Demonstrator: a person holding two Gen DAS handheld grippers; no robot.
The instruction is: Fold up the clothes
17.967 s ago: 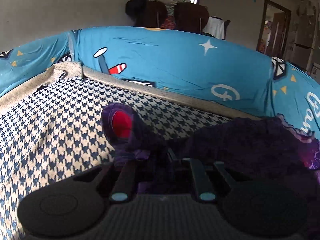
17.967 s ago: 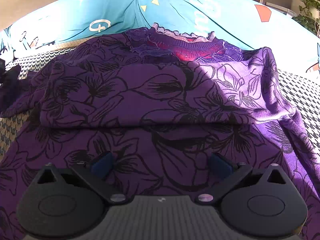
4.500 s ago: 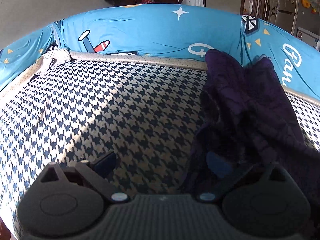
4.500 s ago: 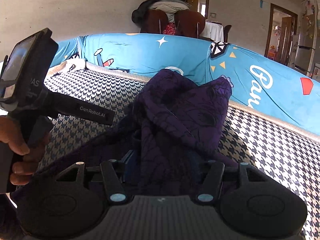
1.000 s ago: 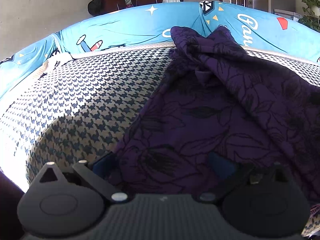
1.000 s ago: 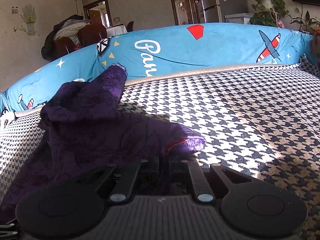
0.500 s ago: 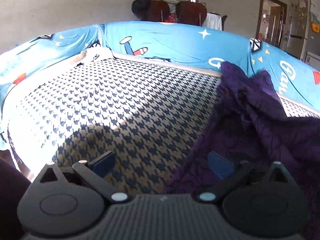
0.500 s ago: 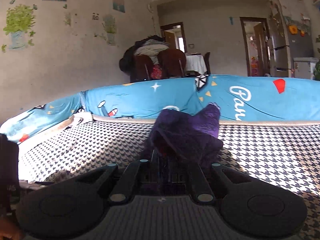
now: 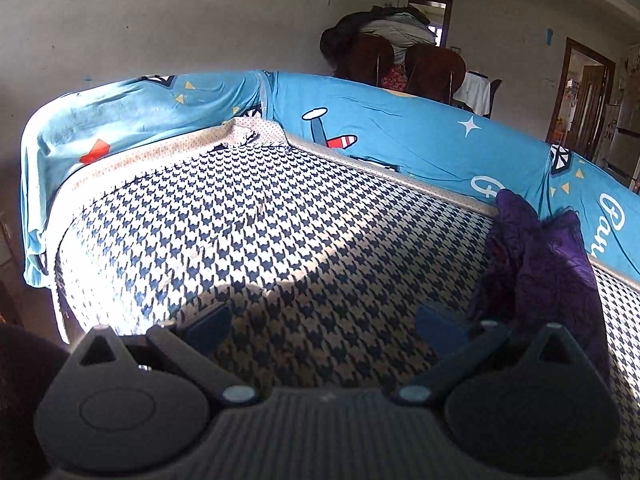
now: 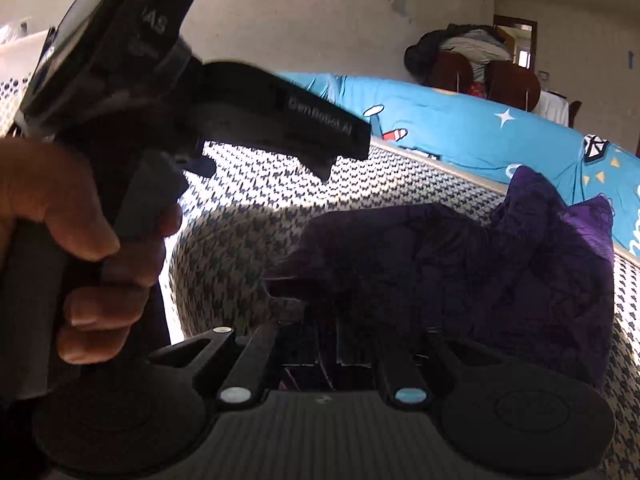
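Holding a bunched purple garment [image 10: 500, 272] in my right gripper [image 10: 336, 336] over the houndstooth bed [image 9: 260, 232].

My right jaws stand nearly together and are just beginning to part, with dark folds of the cloth between them; the rest of it heaps up toward the blue cartoon-print bolster [image 9: 400, 136]. My left gripper [image 9: 320, 324] hangs with its jaws wide apart and nothing between them, the garment just off its right finger. From the right wrist I see a hand [image 10: 68, 240] wrapped around the left gripper's handle.
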